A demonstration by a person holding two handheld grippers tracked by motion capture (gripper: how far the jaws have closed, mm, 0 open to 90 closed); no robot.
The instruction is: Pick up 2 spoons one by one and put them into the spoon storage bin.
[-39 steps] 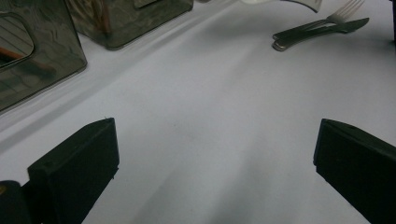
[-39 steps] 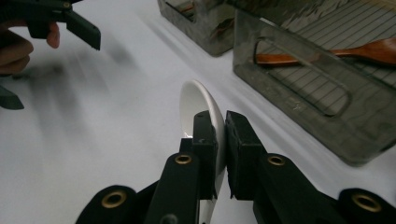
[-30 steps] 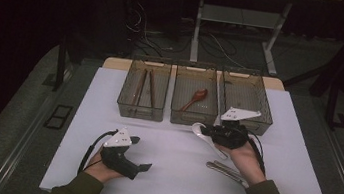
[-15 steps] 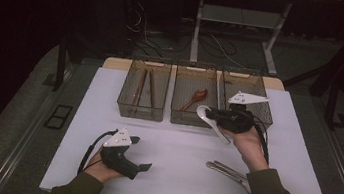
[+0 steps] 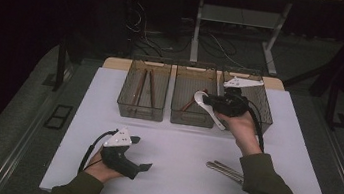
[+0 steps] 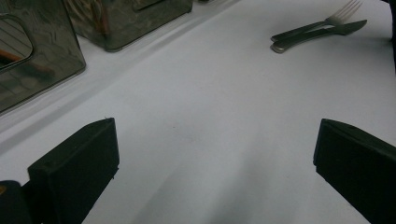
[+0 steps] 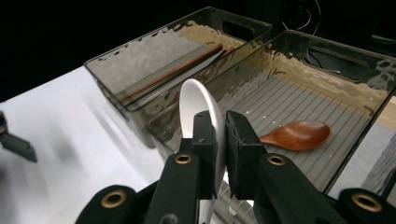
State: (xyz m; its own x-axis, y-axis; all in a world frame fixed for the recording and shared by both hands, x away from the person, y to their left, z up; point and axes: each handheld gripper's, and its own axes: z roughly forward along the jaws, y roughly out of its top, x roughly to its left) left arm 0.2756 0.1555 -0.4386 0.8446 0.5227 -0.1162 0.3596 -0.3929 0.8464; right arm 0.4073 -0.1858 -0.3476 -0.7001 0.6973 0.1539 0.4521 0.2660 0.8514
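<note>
The right hand-held gripper (image 7: pixel 215 140), jaws clamped on a white spoon (image 7: pixel 201 109), holds it at the centre of the high view over the near rim of the middle bin (image 5: pixel 192 117), where a wooden spoon (image 7: pixel 295 135) already lies. This looks like the carry-and-drop step of sorting cutlery: the next move calls for bringing the spoon over the bin's floor before releasing. The left hand-held gripper (image 5: pixel 141 152) rests at the lower left on the white counter (image 5: pixel 80 130), jaws apart and empty.

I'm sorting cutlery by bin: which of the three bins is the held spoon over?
The middle bin, the one with the wooden spoon in it. The right gripper holds the white spoon at its near edge; the left bin holds chopsticks.
</note>
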